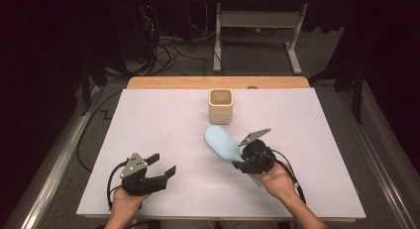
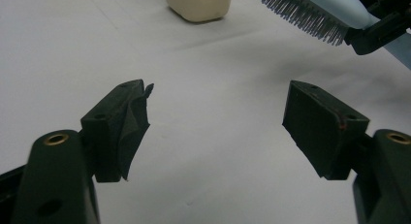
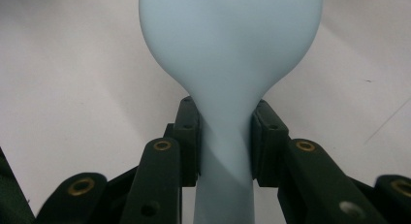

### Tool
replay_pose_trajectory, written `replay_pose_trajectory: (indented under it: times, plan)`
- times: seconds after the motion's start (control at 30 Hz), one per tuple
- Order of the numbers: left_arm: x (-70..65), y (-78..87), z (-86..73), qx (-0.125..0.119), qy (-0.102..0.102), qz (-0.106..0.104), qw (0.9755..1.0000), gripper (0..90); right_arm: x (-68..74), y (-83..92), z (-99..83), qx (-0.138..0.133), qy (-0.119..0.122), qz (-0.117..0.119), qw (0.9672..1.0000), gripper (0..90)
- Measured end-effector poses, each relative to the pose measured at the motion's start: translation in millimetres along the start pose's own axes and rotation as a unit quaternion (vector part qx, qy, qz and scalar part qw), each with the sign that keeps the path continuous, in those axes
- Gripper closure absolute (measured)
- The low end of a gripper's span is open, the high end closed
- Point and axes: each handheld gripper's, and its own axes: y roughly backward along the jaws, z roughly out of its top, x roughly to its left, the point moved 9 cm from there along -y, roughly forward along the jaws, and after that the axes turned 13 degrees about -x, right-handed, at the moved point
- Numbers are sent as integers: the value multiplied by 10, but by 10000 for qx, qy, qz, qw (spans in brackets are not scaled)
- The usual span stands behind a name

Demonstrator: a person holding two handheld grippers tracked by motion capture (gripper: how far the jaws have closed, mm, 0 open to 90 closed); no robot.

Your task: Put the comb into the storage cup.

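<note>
High view | hairbrush (image 1: 221,143) head toward cup (image 1: 220,105), bristles down-left | right gripper (image 1: 246,162) clamps handle | left gripper (image 1: 162,165) spread, empty

White table cover (image 1: 158,135), beige square cup (image 1: 220,105), floor cables (image 1: 168,50)

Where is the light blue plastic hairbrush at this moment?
In the high view, the light blue plastic hairbrush is right of the table's centre, just in front of the cream square cup. The right gripper grips its handle and holds it.

Left claw (image 1: 165,165) gapes wide; right claw (image 3: 225,141) seemingly clamped tight.
</note>
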Motion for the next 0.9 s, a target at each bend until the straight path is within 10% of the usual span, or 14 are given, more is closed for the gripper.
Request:
replay_pose_trajectory:
  times: [0.9]
  plan:
    - [-405,-478,125,223,-234,-616,9976,228,96,36,47,-75,184,124,9997,705]
